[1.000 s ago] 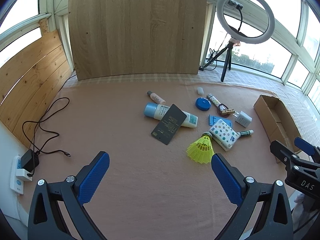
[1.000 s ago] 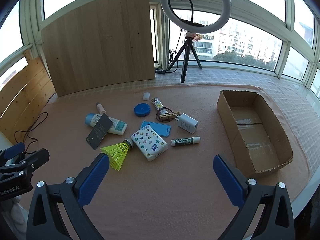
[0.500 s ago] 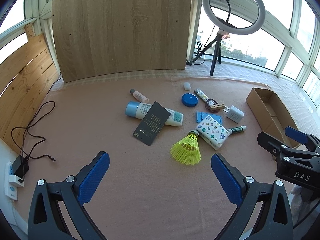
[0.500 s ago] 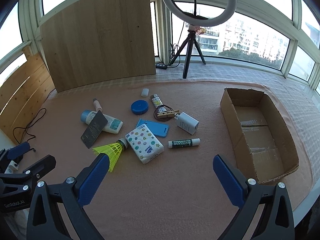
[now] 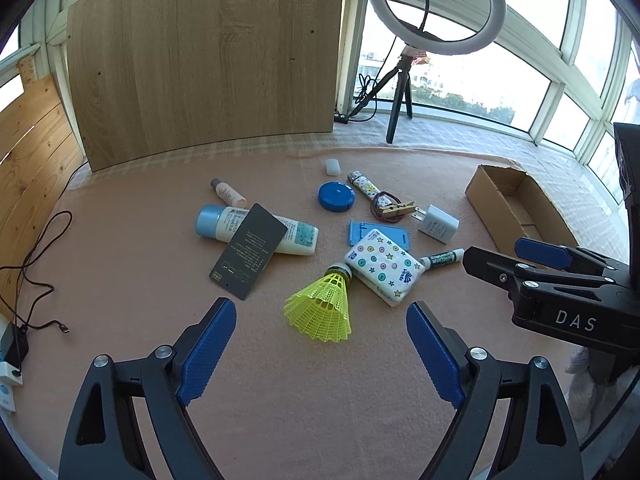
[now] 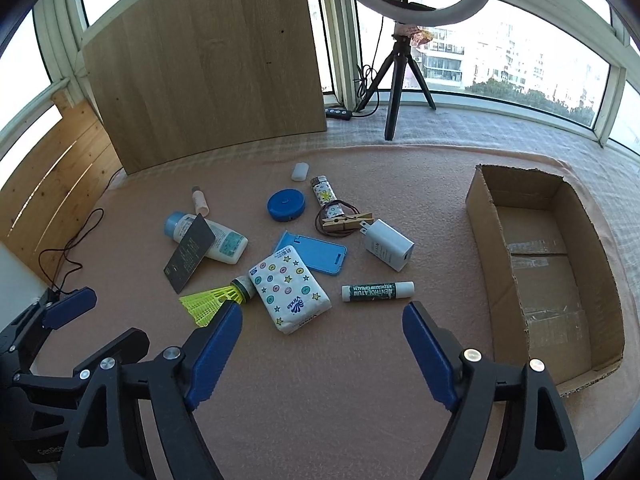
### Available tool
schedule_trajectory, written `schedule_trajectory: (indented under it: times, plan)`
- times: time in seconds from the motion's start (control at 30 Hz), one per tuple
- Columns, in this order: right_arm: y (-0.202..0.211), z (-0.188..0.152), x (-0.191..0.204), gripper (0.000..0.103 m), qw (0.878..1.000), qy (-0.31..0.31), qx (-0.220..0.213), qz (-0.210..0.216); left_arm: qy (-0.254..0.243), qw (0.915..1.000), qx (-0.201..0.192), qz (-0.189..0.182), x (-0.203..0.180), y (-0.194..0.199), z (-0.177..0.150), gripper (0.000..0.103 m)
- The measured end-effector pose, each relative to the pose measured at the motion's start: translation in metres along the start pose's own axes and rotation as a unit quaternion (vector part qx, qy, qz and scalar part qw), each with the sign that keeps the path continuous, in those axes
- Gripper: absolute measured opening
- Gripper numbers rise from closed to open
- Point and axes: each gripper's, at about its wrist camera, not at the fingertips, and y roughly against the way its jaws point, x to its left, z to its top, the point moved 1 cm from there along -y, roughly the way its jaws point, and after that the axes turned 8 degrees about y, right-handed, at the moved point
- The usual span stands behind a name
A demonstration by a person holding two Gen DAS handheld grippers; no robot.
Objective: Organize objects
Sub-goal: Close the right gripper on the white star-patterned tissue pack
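Small objects lie scattered on the pink mat: a yellow shuttlecock (image 5: 320, 312) (image 6: 208, 300), a patterned tissue pack (image 5: 383, 266) (image 6: 288, 288), a green lip balm stick (image 6: 378, 290), a white charger (image 6: 387, 244), a blue card holder (image 6: 310, 255), a blue round case (image 6: 286, 206), a lotion bottle (image 5: 256, 232) under a dark card (image 5: 248, 252). An open cardboard box (image 6: 552, 264) stands at the right. My left gripper (image 5: 320, 348) is open, just short of the shuttlecock. My right gripper (image 6: 322, 344) is open, just short of the tissue pack and lip balm.
A ring light on a tripod (image 5: 400, 92) and a wooden board (image 5: 204, 60) stand at the back. A black cable and plug (image 5: 24, 300) lie at the left edge. Wooden slats (image 6: 52, 176) line the left side.
Both grippers have moved forward and lower toward the pile; the objects now look larger and closer. Both stay open. No object has moved.
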Motion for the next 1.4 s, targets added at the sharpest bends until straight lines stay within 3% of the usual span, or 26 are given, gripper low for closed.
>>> schedule_trajectory:
  times: [0.23, 0.4, 0.53, 0.57, 0.63, 0.9, 1.0, 1.4]
  plan:
    - [-0.020, 0.014, -0.009, 0.069, 0.999, -0.003, 0.020, 0.045, 0.004, 0.9998, 0.014, -0.017, -0.009, -0.013, -0.001, 0.076]
    - [-0.051, 0.033, -0.007, 0.054, 0.995, 0.006, 0.056, 0.077, 0.019, 0.9998, 0.011, -0.002, 0.002, -0.012, -0.005, 0.076]
    - [-0.084, 0.045, -0.006, 0.051, 0.991, -0.004, 0.092, 0.098, 0.037, 0.9991, 0.012, 0.014, 0.019, -0.007, -0.011, 0.076]
    - [-0.091, 0.048, -0.006, 0.045, 0.989, -0.009, 0.100, 0.105, 0.042, 0.9989, 0.011, 0.019, 0.024, -0.006, -0.013, 0.076]
    - [-0.103, 0.053, -0.003, 0.038, 0.988, -0.007, 0.111, 0.102, 0.054, 0.9981, 0.010, 0.026, 0.034, -0.002, -0.016, 0.076]
    - [-0.133, 0.061, 0.015, 0.036, 0.986, 0.017, 0.140, 0.085, 0.084, 0.9958, 0.009, 0.034, 0.058, 0.008, -0.025, 0.076]
    - [-0.141, 0.061, 0.016, 0.029, 0.985, 0.020, 0.153, 0.077, 0.080, 0.9962, 0.011, 0.032, 0.055, 0.010, -0.027, 0.076]
    - [-0.130, 0.044, 0.007, 0.025, 0.982, 0.010, 0.170, 0.084, 0.056, 0.9978, 0.033, 0.009, 0.030, -0.008, -0.032, 0.076]
